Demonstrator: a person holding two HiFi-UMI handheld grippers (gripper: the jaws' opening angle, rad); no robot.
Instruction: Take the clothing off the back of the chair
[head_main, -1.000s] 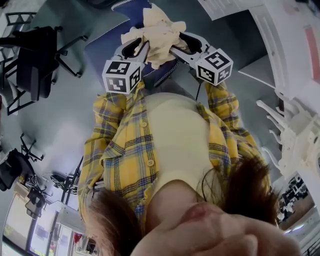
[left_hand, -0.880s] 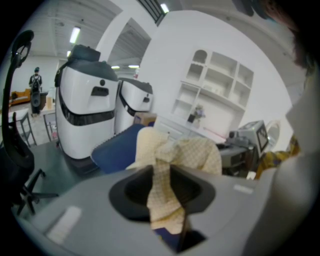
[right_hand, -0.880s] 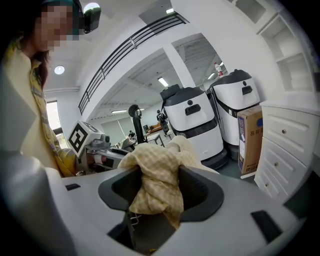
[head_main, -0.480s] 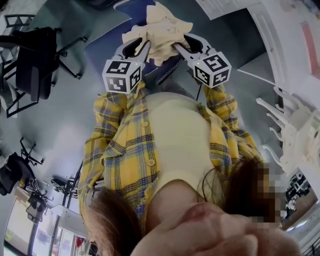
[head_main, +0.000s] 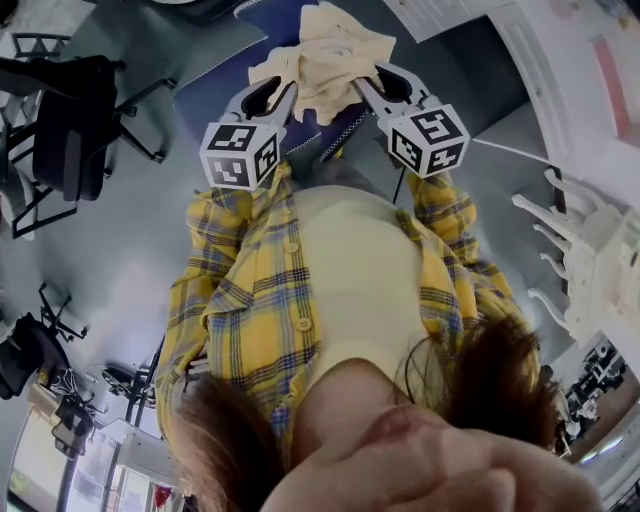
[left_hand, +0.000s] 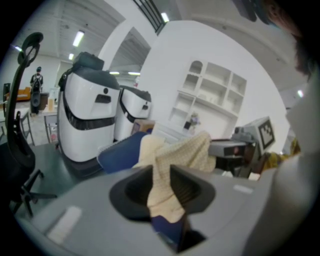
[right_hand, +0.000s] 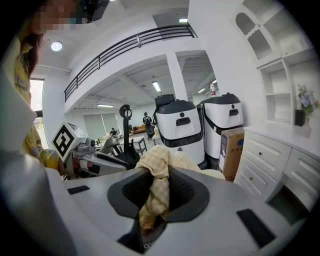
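clothing (head_main: 325, 50), a pale cream garment of thin checked weave, looks light, soft and limp. it will likely fold and sag wherever it is not held and should not slip much against ribbed pads. it is best taken by a bunched fold on each side so that it lifts off evenly. it hangs gathered between the two tools above the back of the blue chair (head_main: 215, 90), and whether its lower part clears the chair cannot be told. the left hand-held gripper (left_hand: 162, 182) has its jaws narrow, pinched on a fold of the cloth that trails out below them. the right hand-held gripper (right_hand: 156, 192) has just been closing its jaws, which are now narrow and clamped on a twisted fold at the other side.
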